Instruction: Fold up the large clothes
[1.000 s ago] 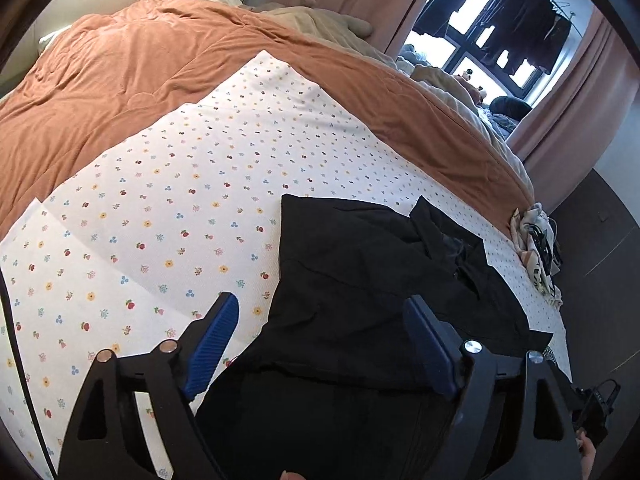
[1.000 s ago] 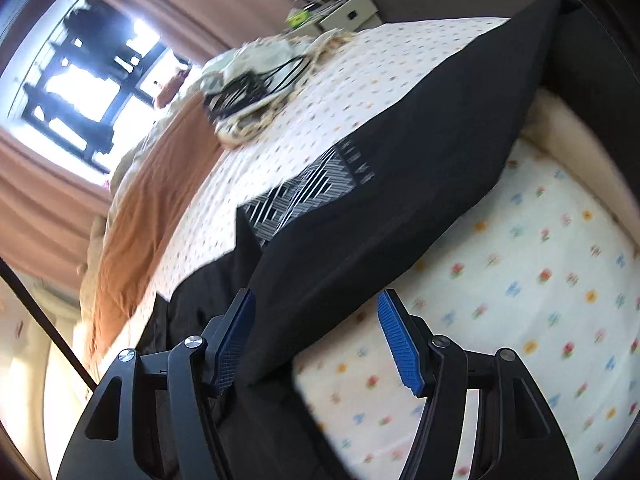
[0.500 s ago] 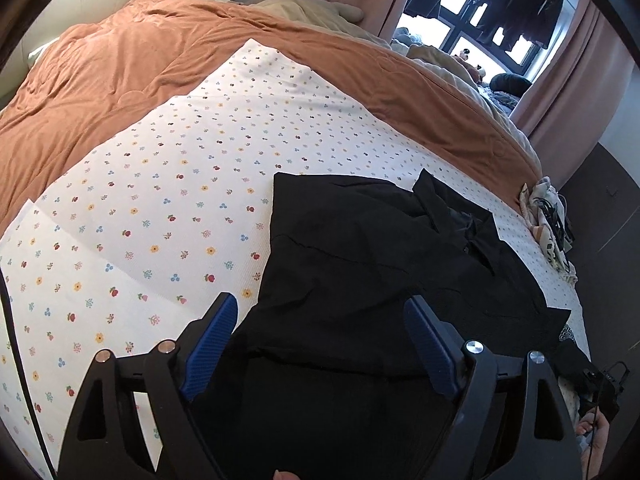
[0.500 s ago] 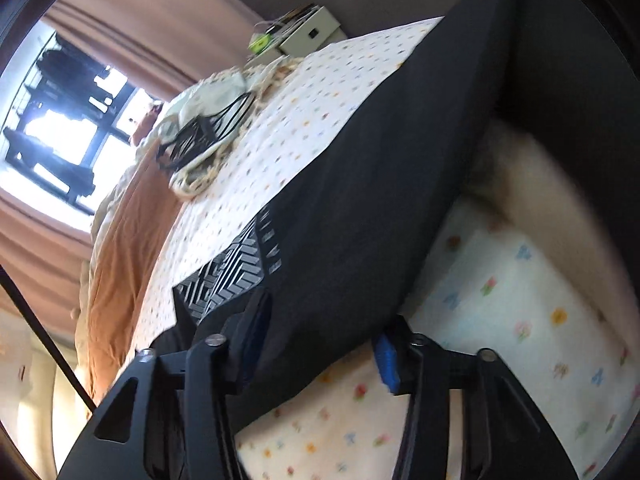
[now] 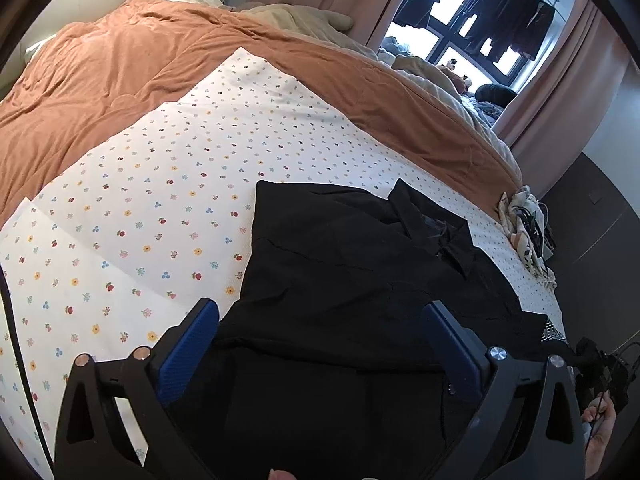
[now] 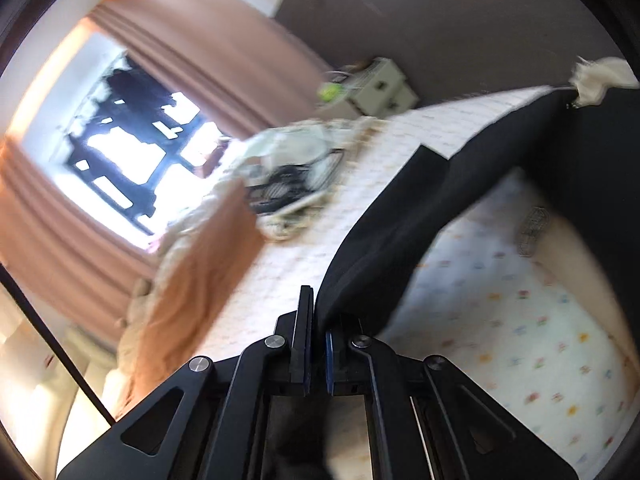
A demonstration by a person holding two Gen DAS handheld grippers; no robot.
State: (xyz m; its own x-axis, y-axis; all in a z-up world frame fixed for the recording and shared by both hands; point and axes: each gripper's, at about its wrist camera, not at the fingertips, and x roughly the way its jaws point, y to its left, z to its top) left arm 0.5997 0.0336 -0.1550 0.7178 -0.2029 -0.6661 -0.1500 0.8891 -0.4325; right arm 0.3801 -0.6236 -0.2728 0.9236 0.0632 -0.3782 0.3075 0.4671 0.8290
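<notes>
A large black garment [image 5: 340,272] lies spread on the floral sheet [image 5: 180,200] of a bed. My left gripper [image 5: 320,308] hovers over the garment's near part. Its jaws are opening, the blue pads [image 5: 188,344] stand wide apart, and cloth lies below them unpinched. In the right wrist view my right gripper [image 6: 318,312] is shut on an edge of the black garment [image 6: 400,232]. From there the cloth runs up and away to the right, lifted off the floral sheet [image 6: 520,320]. The picture is blurred.
An orange duvet [image 5: 120,80] covers the far half of the bed. A pale bundle with dark cables [image 5: 524,232] sits at the bed's right edge. A window with hanging clothes [image 5: 480,28] and pink curtains lie beyond. A small cabinet [image 6: 380,88] stands by the wall.
My right gripper's jaws closed from wide apart onto the garment's edge, and it rose, pulling the cloth up. The left jaws spread a little wider; that hand stayed in place.
</notes>
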